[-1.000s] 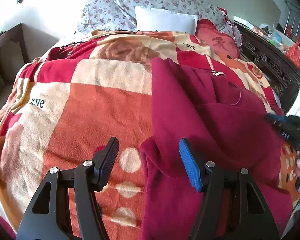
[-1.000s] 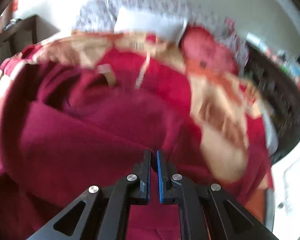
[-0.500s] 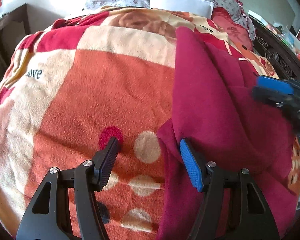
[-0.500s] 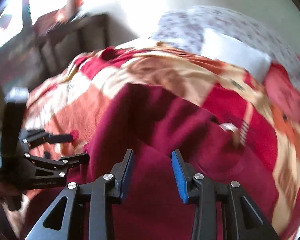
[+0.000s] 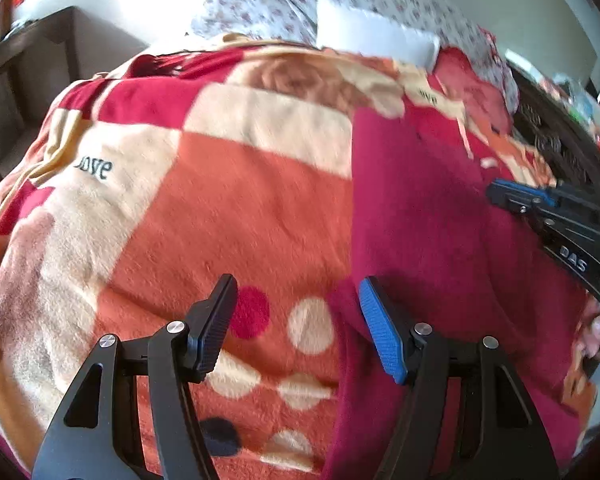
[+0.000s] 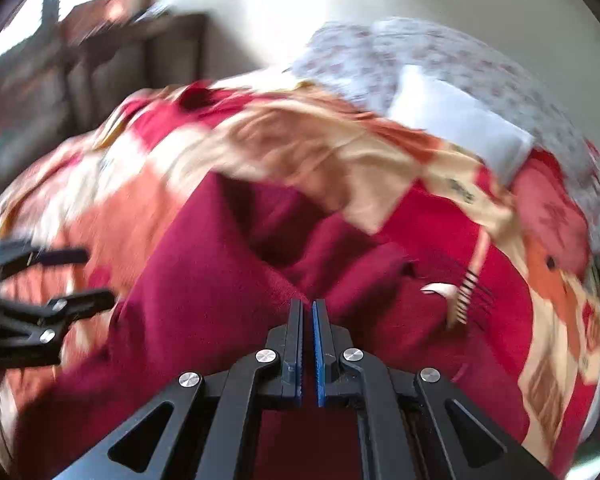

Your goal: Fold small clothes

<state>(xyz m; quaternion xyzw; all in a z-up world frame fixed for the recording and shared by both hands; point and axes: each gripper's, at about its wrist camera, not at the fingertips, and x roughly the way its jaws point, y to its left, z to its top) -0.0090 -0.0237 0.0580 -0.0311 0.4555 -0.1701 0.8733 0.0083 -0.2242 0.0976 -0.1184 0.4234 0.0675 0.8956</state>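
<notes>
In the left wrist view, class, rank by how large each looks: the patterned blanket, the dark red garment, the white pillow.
1. patterned blanket, filling most of the picture.
2. dark red garment, covering the right part.
3. white pillow, smallest, though it lies farthest from the camera, so its real size is unsure.

You are getting open room across the orange, cream and red plush blanket (image 5: 228,200) at frame left; the dark red fleece garment (image 5: 440,240) is filling the right half.

Home bedroom: blanketed bed (image 5: 228,208), floral pillows (image 5: 260,8).
</notes>
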